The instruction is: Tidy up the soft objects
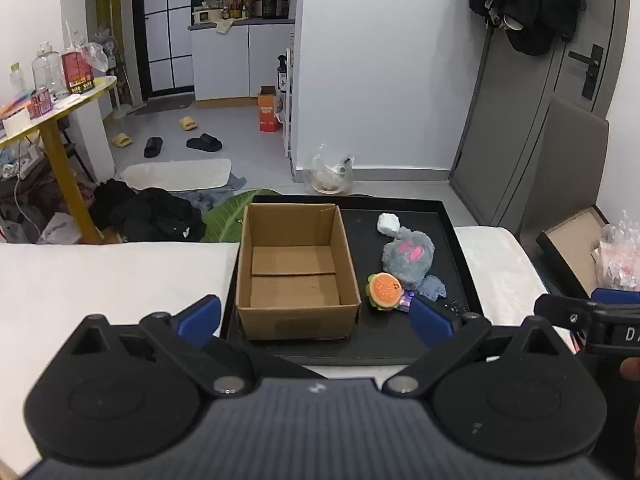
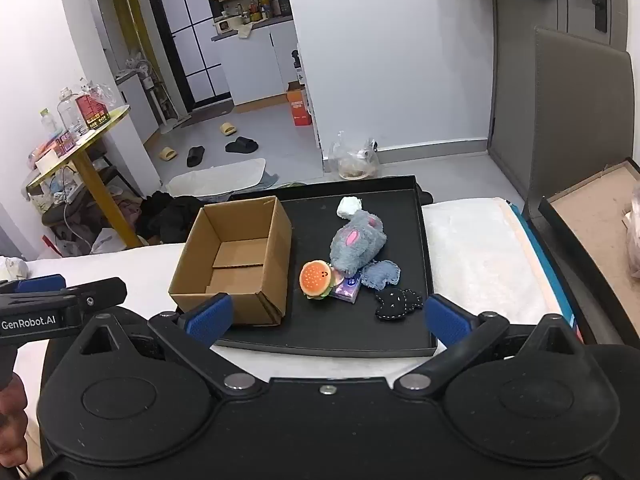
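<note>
The soft things we mean to sort lie together on the right half of a black tray: a grey plush toy, a small burger plush touching its near side, a white soft lump at its far end, a blue felt piece just beside it, a black felt piece nearer to us, and a small purple packet tucked between the burger and the blue felt. On the left half of the tray stands an open cardboard box, with nothing showing inside it, so we judge that the sorting has not yet begun and that the box is where the toys should go. Our left hand-held gripper hangs in front of the box with its fingers wide apart and nothing between them; our right hand-held gripper hangs before the tray's near edge, also spread wide and carrying nothing. The next move, as we read it, calls for lowering the right one over the nearest toy, probably the burger or the black felt, and closing gently. The pieces crowd one another, so a grasp may drag a neighbour along, and the tray's raised rim stands between us and the low felt pieces. The tray rests on a white bed; beyond it lie a cluttered floor, a yellow table and a grey door.
</note>
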`<state>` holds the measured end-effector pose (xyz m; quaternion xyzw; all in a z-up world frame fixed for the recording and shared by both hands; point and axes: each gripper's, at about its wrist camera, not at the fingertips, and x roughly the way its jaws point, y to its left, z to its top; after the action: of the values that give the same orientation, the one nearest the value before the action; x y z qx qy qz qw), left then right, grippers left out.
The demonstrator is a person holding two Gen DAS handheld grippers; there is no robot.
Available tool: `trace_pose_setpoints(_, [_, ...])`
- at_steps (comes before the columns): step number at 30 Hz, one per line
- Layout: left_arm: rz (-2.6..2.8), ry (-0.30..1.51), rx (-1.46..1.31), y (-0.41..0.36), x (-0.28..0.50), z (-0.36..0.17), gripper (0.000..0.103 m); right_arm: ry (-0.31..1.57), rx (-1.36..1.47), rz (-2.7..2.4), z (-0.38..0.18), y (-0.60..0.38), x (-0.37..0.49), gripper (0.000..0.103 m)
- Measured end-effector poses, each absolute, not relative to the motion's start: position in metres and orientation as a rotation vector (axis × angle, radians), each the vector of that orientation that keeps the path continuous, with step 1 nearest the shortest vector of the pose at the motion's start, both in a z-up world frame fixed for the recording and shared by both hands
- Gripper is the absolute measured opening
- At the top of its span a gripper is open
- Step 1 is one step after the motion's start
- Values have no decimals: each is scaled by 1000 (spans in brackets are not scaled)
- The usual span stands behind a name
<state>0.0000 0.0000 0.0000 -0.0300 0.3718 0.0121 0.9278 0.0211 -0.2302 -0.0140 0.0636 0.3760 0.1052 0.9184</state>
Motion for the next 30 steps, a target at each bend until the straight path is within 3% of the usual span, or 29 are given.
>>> trace_pose_setpoints(30, [6, 732, -57, -11, -9, 8, 100, 769, 125, 212, -13, -240, 11, 103])
